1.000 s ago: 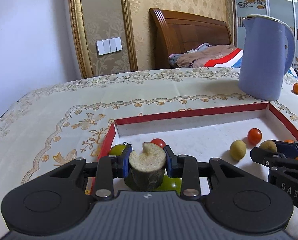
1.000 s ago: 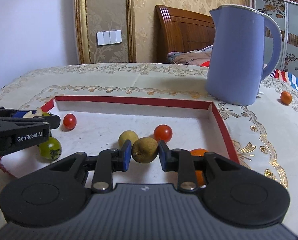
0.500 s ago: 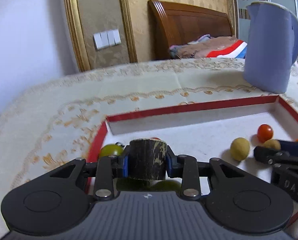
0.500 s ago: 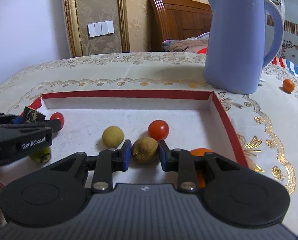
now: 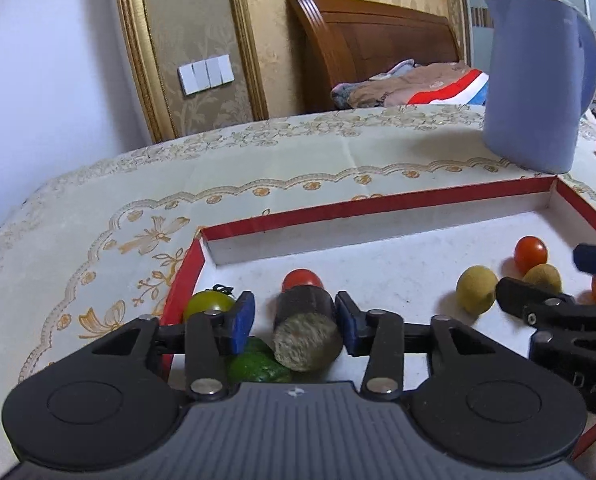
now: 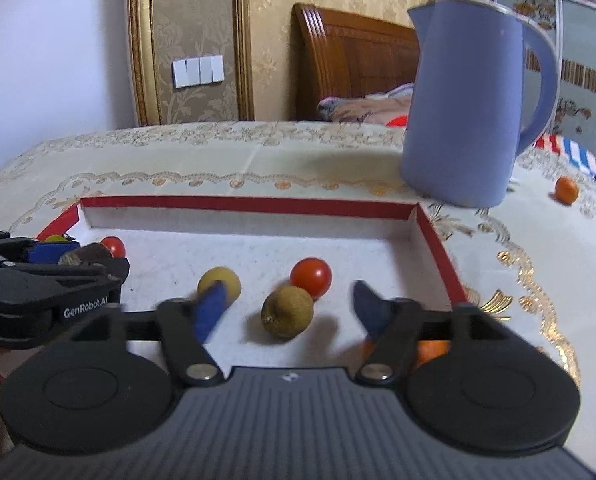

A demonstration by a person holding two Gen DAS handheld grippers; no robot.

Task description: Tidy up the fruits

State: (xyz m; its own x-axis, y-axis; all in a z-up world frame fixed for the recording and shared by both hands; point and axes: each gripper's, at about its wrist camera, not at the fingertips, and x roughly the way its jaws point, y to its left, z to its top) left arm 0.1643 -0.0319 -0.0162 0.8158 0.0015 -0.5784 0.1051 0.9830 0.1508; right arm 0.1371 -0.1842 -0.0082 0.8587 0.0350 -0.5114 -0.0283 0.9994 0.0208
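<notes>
**Both fruits released inside the red-rimmed tray**

Nearest the tray [image 5: 377,206] front, the left gripper [image 5: 294,322], jaws just opened, brackets the freed dark stub [image 5: 305,326]. The right gripper [image 6: 286,312] stands wide around the brown fruit [image 6: 288,311], clamped a second earlier. Either could be knocked rolling toward the red tomato [image 6: 310,278] on withdrawal.

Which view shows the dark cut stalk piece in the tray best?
The left wrist view: the dark cut stalk piece lies between the open pads of the left gripper, its pale cut end toward the camera. In the right wrist view only a sliver shows at the far left, behind that gripper.
</notes>
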